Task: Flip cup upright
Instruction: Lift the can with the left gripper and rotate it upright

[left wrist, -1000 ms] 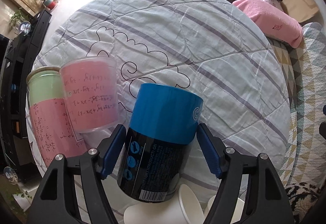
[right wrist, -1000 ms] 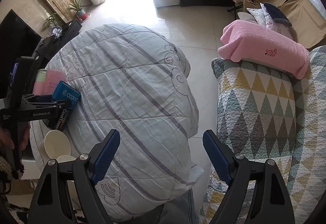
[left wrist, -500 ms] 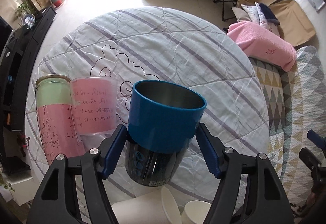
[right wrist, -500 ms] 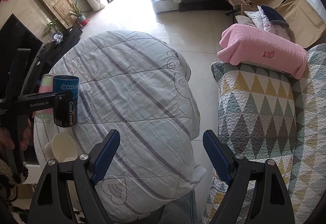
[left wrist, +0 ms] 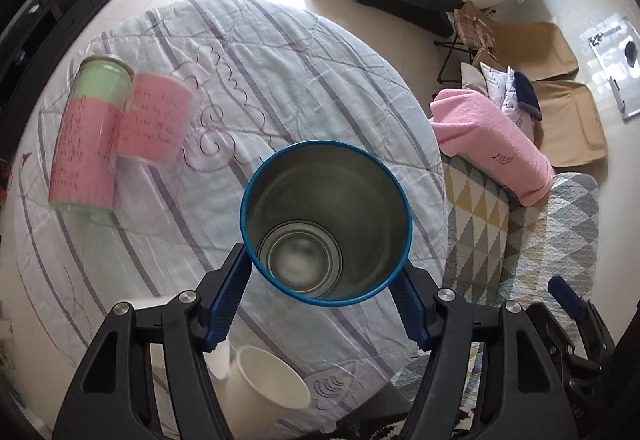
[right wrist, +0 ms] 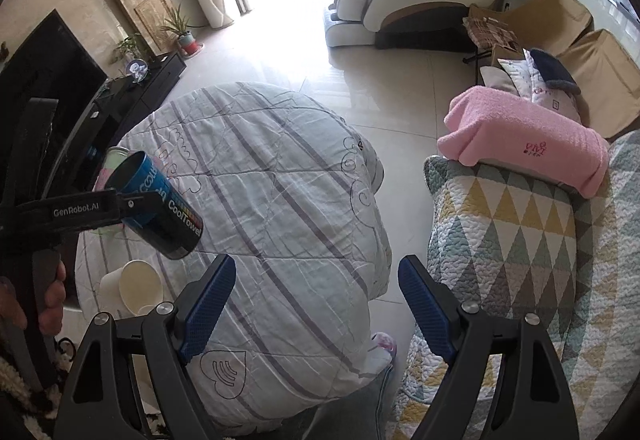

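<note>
A round table under a striped white quilt (left wrist: 280,87) fills the frame. At lower centre, the left gripper (left wrist: 320,304) clamps a blue-rimmed metal cup (left wrist: 326,217), lifted and tilted, mouth toward the camera. The right gripper (right wrist: 316,304) is spread, holding nothing.

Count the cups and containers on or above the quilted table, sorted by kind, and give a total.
Blue metal cup, held in the left gripper: 1
White paper cups: 2
Pink clear plastic cup: 1
Pink-and-green jar: 1
Total: 5

quilted table (left wrist: 304,79) centre and far side open | left edge blocked: pink-green jar (left wrist: 86,135), pink cup (left wrist: 158,123) touching | near edge: paper cups (left wrist: 264,380) | right: sofa (right wrist: 520,240) across gap
</note>
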Available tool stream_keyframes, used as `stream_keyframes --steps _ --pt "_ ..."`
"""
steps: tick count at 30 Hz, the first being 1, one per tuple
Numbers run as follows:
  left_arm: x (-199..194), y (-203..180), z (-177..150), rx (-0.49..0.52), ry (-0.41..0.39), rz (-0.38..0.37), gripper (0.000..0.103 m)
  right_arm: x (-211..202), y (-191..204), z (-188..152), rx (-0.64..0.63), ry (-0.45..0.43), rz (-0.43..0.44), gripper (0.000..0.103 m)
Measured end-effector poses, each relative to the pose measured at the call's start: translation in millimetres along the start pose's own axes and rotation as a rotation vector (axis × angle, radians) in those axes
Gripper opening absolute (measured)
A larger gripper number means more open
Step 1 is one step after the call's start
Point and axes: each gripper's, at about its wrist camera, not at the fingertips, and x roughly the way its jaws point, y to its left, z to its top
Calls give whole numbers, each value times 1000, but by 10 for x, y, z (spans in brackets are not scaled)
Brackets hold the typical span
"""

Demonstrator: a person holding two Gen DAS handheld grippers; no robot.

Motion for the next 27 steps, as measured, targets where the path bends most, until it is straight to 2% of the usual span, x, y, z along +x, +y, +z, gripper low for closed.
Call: stream_keyframes --steps 4,8,12,16,20,23,24,27 --pt "143 -200 -212 -98 59 17 69 86 -200 244 -71 22 68 85" --pt "372 -339 -354 -269 84 41 69 283 -352 550 -220 77 154 85" --pt "404 -377 -322 -392 2 109 69 441 -428 790 -338 118 197 85" --pt "491 -240 -191 -483 -54 157 69 579 -438 936 -389 151 219 85" --pt "664 -134 -64 -501 -32 197 69 633 -417 1015 -433 162 220 85" --pt "657 -177 11 -466 -36 221 69 643 -420 1059 -450 155 206 85" --pt "644 -205 38 -447 -39 229 73 642 -429 1070 -444 152 200 85" --pt "620 -228 104 -429 -35 235 93 630 -444 1105 -420 143 185 85"
